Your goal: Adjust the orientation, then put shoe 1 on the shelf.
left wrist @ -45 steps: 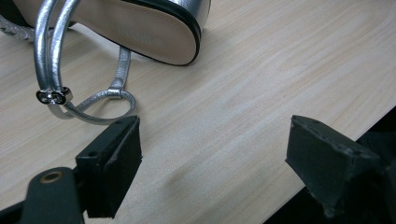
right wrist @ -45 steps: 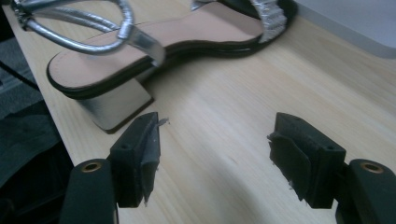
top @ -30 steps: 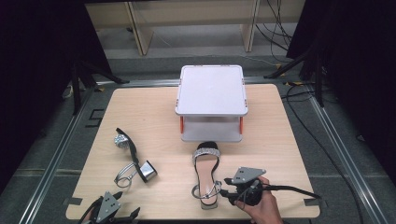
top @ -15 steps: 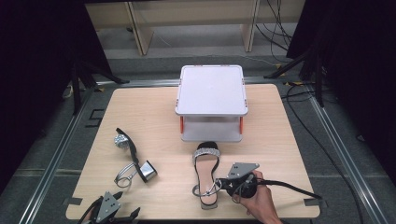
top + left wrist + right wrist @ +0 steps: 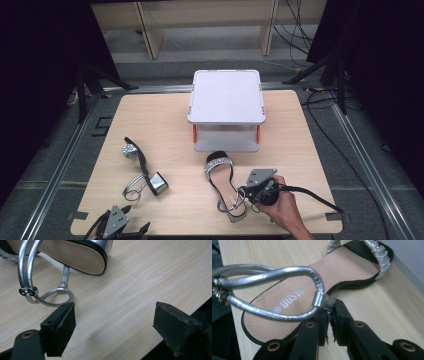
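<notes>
Near the table's front edge (image 5: 200, 231), my right gripper (image 5: 243, 192) pinches the silver ankle strap (image 5: 287, 277) of the upright sandal (image 5: 222, 180); bare wood surrounds it. My left gripper (image 5: 131, 231) gapes, holding nothing.

The high view looks forward and down over the whole table (image 5: 165, 120). The left gripper view sits low at the near edge, close on the fallen sandal (image 5: 75, 255). The right gripper view is closer still, sharing the upright sandal (image 5: 312, 290) with the high view's lower centre.
</notes>
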Action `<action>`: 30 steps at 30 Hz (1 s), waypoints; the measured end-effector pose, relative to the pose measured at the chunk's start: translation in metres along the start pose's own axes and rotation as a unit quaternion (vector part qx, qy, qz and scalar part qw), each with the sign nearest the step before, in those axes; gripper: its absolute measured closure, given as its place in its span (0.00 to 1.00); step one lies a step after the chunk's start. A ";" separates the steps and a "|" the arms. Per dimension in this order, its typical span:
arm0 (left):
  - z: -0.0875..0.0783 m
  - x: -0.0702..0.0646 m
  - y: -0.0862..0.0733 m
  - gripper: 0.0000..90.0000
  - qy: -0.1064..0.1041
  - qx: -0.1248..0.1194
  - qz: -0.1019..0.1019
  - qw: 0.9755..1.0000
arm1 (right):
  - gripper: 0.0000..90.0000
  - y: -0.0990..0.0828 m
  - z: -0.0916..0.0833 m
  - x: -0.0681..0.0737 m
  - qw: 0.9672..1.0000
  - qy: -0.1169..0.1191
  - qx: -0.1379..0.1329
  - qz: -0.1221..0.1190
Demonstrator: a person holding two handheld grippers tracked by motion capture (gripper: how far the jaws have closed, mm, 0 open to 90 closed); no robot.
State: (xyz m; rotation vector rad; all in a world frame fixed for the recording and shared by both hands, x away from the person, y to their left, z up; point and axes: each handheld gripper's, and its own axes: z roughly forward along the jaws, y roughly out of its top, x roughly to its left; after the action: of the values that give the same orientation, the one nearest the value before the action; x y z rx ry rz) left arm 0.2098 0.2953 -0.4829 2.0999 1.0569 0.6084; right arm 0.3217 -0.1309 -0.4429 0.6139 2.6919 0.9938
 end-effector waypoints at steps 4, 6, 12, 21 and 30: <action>0.001 0.000 0.000 0.19 0.002 0.001 0.000 1.000 | 0.91 0.003 0.003 -0.002 1.000 0.015 0.018 -0.002; 0.000 0.000 0.000 0.19 0.000 0.005 0.000 1.000 | 0.91 0.005 0.004 -0.004 1.000 0.020 0.019 -0.006; 0.002 -0.001 0.001 0.19 -0.004 -0.009 -0.013 1.000 | 0.94 0.008 0.005 -0.005 0.999 0.033 0.019 0.005; 0.001 -0.001 0.000 0.19 0.000 -0.008 -0.006 1.000 | 0.95 0.015 0.005 -0.008 0.998 0.042 0.047 -0.008; 0.000 0.000 0.001 0.20 0.000 -0.005 -0.007 1.000 | 0.98 0.020 0.004 -0.009 0.998 0.045 0.046 -0.016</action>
State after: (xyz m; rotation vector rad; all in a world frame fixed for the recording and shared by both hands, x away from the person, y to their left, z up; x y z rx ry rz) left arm 0.2104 0.2952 -0.4827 2.0829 1.0646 0.6054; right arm 0.3371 -0.1189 -0.4330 0.5533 2.8308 0.9162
